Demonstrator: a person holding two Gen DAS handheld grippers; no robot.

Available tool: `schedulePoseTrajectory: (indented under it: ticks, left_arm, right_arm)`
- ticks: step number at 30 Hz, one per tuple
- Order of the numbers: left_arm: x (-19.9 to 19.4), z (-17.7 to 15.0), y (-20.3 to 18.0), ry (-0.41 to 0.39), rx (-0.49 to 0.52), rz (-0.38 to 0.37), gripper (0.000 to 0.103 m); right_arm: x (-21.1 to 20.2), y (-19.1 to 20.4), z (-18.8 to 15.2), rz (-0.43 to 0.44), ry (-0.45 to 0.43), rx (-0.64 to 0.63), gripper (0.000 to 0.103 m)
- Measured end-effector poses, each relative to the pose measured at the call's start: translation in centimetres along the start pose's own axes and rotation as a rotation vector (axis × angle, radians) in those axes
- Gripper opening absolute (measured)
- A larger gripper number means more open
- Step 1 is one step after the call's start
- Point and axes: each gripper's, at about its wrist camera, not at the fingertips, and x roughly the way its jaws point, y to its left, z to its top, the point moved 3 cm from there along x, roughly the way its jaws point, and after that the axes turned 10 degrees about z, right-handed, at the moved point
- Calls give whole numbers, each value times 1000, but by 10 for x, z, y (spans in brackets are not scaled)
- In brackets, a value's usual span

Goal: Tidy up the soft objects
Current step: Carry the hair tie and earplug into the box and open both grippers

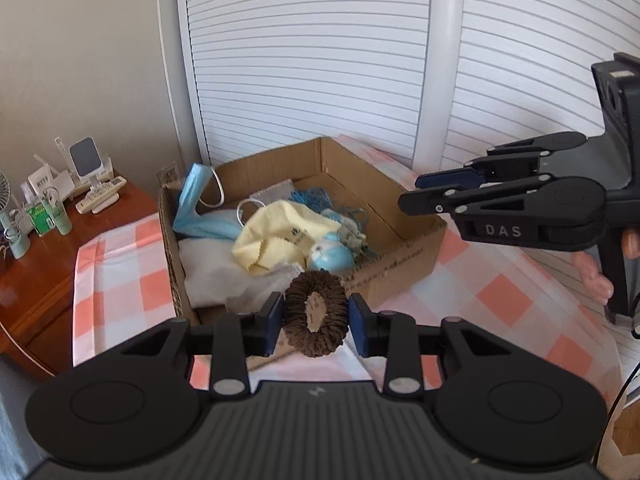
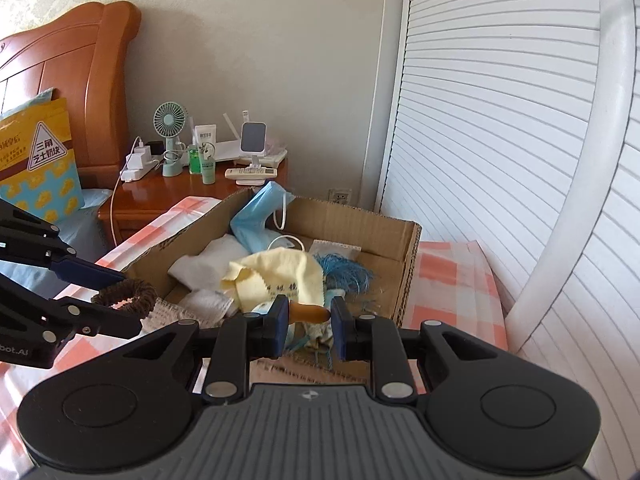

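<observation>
A cardboard box (image 1: 404, 256) sits on a pink-checked cloth and holds soft things: a yellow cloth (image 1: 276, 236), a blue face mask (image 1: 192, 196), white cloths, blue netting and a small blue toy (image 1: 330, 256). My left gripper (image 1: 316, 322) is shut on a brown scrunchie (image 1: 316, 314), held just before the box's near wall; it also shows in the right wrist view (image 2: 128, 294). My right gripper (image 2: 308, 324) is over the box's near edge (image 2: 408, 276), jaws partly apart with a brown-tipped blue toy (image 2: 312, 312) between them. In the left wrist view the right gripper (image 1: 412, 192) hovers right of the box.
A wooden nightstand (image 2: 160, 196) beyond the box carries a small fan (image 2: 170, 132), bottles, a remote and a phone stand. A wooden headboard (image 2: 80, 80) and yellow bag (image 2: 36, 160) stand at the left. White louvred doors (image 1: 320, 60) rise behind the box.
</observation>
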Motion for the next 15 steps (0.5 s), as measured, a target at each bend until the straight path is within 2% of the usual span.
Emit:
schedulePoseTrajectory:
  ticks: [5,13,15]
  left_arm:
    - [20,38,10,-36,24,34,34]
    - [82,84,22,-8,25,58,34]
    - [96,90,24,4,25,66,34]
  right_arm:
    - [32,-21,17,9,19,11,26]
    - [75,-50,31,4,56,21,26]
    - [85,-56,33,3,61,28,31]
